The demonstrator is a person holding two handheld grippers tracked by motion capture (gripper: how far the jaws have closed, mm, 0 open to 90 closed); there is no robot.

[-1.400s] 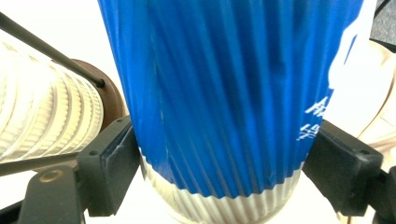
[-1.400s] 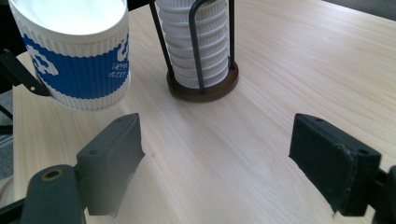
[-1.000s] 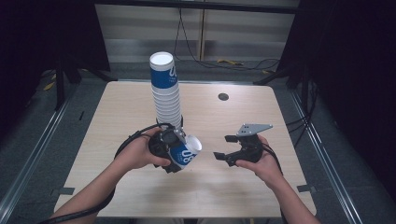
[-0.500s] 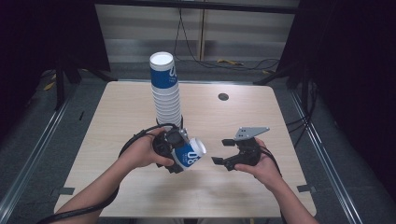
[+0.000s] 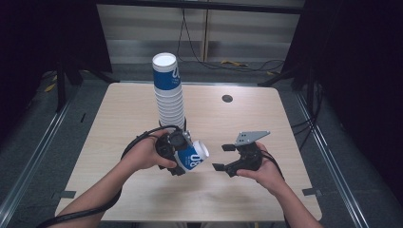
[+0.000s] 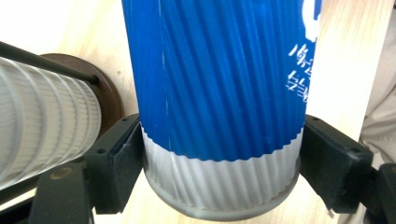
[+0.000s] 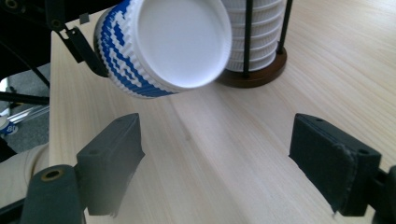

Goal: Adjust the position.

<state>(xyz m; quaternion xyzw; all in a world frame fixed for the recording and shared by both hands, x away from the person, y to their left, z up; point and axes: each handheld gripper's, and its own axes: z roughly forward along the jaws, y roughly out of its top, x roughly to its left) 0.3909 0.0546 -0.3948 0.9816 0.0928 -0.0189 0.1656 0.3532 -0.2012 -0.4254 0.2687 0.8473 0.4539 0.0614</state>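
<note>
I have my left gripper (image 5: 183, 159) squeezed tight on a blue and white paper cup (image 5: 191, 156), low on its white ribbed bottom part; in the left gripper view both black pads (image 6: 122, 161) press on the cup's sides, and the jaws have just been closing onto it. The cup lies tipped on its side just above the table (image 5: 119, 109), with its white mouth facing toward 3 o'clock, at my right gripper (image 5: 222, 157). That gripper's jaws stand wide apart with nothing between them, and there is a small gap of bare wood between it and the cup's rim. In the right gripper view the cup mouth (image 7: 180, 39) sits at about 11 o'clock, up and away from my pads. The tall stack of cups (image 5: 168, 92) stands on its round brown holder (image 7: 254, 74) at 12 o'clock from the held cup, very near it, so I have little room there. The table's near edge is at 6 o'clock, with a good strip of open wood before it. At 3 o'clock, past my right hand (image 5: 266, 173), the table runs free to its edge. A small dark round hole (image 5: 227, 98) sits far off at 1 o'clock.
</note>
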